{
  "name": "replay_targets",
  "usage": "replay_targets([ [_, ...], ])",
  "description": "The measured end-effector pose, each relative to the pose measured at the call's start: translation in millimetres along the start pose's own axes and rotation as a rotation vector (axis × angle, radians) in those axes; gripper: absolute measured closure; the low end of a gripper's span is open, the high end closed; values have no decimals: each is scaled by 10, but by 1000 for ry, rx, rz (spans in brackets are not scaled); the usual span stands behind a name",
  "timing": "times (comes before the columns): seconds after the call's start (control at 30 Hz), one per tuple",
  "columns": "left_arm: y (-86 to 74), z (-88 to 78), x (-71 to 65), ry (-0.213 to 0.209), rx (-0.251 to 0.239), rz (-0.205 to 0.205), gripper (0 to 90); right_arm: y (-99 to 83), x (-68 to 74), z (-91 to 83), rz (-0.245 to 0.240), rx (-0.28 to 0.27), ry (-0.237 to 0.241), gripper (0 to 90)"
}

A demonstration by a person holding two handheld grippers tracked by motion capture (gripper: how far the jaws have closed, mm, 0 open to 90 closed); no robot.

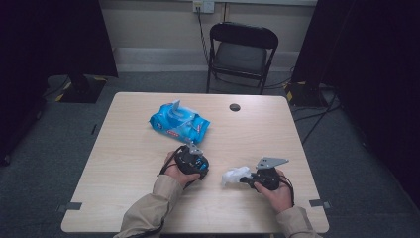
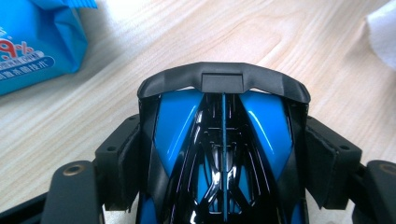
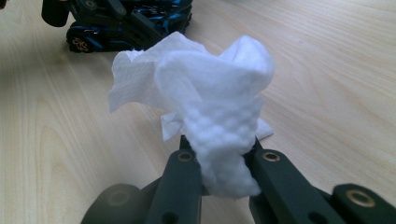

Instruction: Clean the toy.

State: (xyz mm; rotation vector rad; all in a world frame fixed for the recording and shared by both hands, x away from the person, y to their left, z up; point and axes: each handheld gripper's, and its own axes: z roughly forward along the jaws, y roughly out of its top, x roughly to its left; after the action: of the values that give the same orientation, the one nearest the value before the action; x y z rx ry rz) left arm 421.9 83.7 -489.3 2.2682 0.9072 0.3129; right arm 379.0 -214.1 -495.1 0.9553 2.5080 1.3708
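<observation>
A blue and black toy car (image 2: 223,154) sits clamped between the pads of my left gripper (image 1: 194,163), which is shut on it at the table's middle front. In the right gripper view the toy car (image 3: 126,23) lies at the top left, low on the table. My right gripper (image 3: 219,161) is shut on a crumpled white wipe (image 3: 210,98). Seen from the high view, the wipe (image 1: 235,175) hangs just right of the car, a short gap apart, with the right gripper (image 1: 247,179) behind it. A corner of the wipe (image 2: 384,32) shows in the left gripper view.
A blue pack of wet wipes (image 1: 179,123) with its lid flap up lies behind the left gripper, also seen as the pack (image 2: 35,42) at the top left. A dark round hole (image 1: 235,107) marks the wooden table (image 1: 124,148). A black folding chair (image 1: 241,54) stands beyond.
</observation>
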Motion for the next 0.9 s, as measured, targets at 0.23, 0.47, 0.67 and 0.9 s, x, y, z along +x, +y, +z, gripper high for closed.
replay_targets([
  [0.23, 37, -211, 24, -63, -73, -19, 254, -4, -14, 9, 5, -1, 2, 849],
  [0.47, 70, -332, 23, -101, -122, -24, 255, 5, -14, 9, 12, -2, 0, 849],
  [0.67, 98, -430, 12, -135, -165, -5, 255, 19, -23, -4, 22, -6, 1, 850],
  [0.9, 156, -568, -41, -193, -219, 20, 255, 151, 11, -29, 5, -30, -21, 852],
])
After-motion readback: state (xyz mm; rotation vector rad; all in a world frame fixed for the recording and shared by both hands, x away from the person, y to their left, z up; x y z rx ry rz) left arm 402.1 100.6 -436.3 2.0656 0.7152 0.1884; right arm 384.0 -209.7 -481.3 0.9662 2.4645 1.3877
